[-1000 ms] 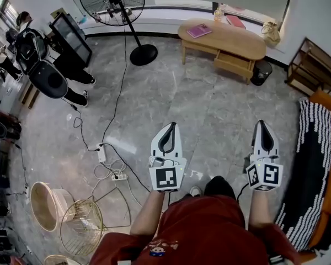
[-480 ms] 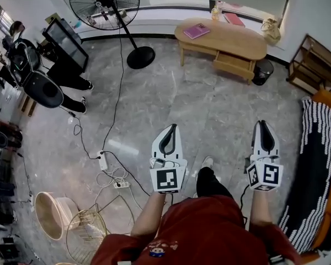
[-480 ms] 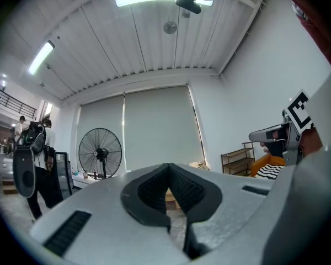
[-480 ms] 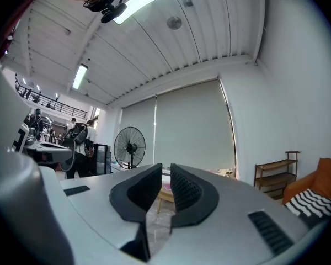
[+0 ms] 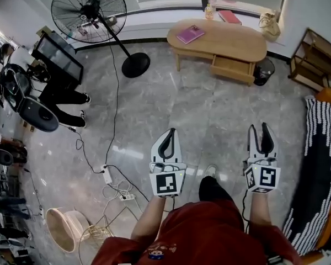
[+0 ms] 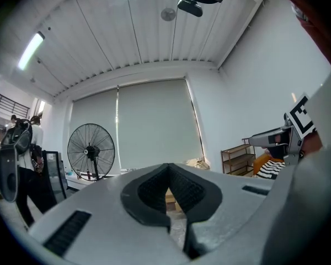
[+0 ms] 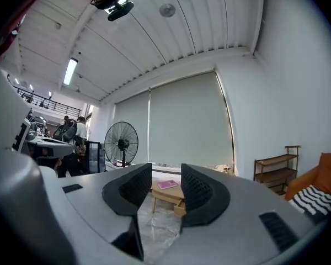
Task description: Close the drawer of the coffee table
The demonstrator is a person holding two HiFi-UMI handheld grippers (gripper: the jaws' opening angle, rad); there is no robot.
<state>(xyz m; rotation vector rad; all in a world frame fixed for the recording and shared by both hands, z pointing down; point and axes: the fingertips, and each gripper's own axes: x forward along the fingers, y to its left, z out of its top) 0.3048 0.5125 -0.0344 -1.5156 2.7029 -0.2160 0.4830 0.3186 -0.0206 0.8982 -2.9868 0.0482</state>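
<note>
The oval wooden coffee table [image 5: 231,42] stands far ahead by the window wall, with its drawer [image 5: 231,69] pulled out toward me. Both grippers are held level over the grey floor, well short of the table. My left gripper [image 5: 171,130] is shut with nothing in it; in the left gripper view [image 6: 167,165] its pads meet at the tips. My right gripper [image 5: 259,127] has just been opening and stands open with nothing between its jaws. The right gripper view [image 7: 165,170] frames the table [image 7: 166,191] and the drawer [image 7: 180,206] between the jaws.
A pink book [image 5: 189,34] lies on the table, and a black bin [image 5: 263,70] stands at its right end. A standing fan [image 5: 88,10] is at the left, a wooden shelf [image 5: 314,59] and a striped sofa [image 5: 320,159] at the right. Cables [image 5: 107,175] trail across the floor.
Both grippers have moved forward toward the coffee table as the person walks. The right gripper's jaws, shut before, now stand apart. The left stays shut.
</note>
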